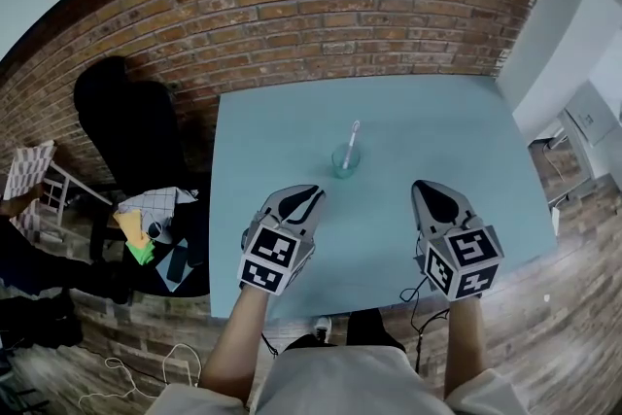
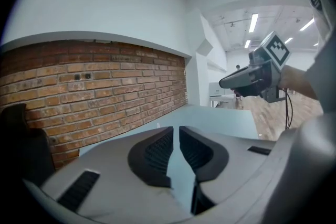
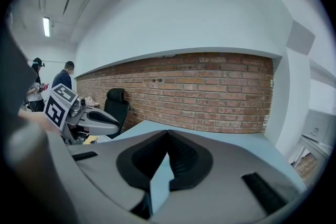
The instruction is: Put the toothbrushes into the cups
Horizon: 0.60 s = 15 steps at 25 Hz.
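A clear cup (image 1: 345,161) stands near the middle of the pale blue table (image 1: 262,131), with a white toothbrush (image 1: 353,133) leaning upright in it. Both grippers hover over the table's near edge, short of the cup. My left gripper (image 1: 313,194) is to the cup's near left; in the left gripper view its jaws (image 2: 176,131) stand a narrow slit apart with nothing between them. My right gripper (image 1: 425,187) is to the cup's near right; its tips (image 3: 168,134) meet, holding nothing. Neither gripper view shows the cup.
A brick wall (image 1: 321,5) runs behind the table. A black office chair (image 1: 126,126) and a seat piled with cloths and small items (image 1: 155,219) stand to the left. White cabinets (image 1: 593,117) are at the right. Two people (image 3: 52,81) stand far off.
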Available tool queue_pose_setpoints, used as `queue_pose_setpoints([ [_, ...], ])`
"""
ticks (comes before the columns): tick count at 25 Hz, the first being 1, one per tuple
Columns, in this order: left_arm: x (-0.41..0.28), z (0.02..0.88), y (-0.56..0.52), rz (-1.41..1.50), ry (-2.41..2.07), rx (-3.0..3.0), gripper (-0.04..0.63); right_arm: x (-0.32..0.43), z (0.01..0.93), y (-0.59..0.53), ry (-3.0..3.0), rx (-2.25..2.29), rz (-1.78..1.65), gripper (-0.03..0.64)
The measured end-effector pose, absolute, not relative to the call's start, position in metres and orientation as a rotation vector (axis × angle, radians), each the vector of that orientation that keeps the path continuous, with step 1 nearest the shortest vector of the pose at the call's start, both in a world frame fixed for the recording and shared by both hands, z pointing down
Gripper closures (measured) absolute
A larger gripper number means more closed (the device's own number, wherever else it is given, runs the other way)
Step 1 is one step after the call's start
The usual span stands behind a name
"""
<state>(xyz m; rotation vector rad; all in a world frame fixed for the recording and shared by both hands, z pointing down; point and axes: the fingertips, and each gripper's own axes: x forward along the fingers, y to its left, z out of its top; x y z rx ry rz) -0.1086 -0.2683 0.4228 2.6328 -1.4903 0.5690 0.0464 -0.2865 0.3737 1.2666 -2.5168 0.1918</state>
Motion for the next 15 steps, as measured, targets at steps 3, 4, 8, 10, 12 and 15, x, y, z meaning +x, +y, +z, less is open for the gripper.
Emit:
queue_pose_setpoints([
  [3,-0.108,0.413,-0.253,0.561,-1.488,2.658,0.545,0.044,0.369,-0.274,-2.526,1.268,0.183,0.620],
  [4,-0.109,0.410,-0.248,0.556,-1.491,2.665,0.548,0.042,0.368,-0.270,-2.528,1.267,0.179,0.620],
  [8,-0.113,0.399,-0.229,0.540,-1.509,2.679,0.558,0.033,0.363,-0.253,-2.542,1.250,0.172,0.620],
  [10,-0.115,0.395,-0.220,0.544,-1.518,2.688,0.563,0.030,0.361,-0.244,-2.555,1.244,0.178,0.620],
  [12,-0.117,0.391,-0.210,0.540,-1.525,2.697,0.571,0.026,0.360,-0.236,-2.562,1.235,0.178,0.620],
  [15,-0.122,0.384,-0.198,0.524,-1.546,2.701,0.572,0.020,0.358,-0.223,-2.573,1.216,0.180,0.620],
])
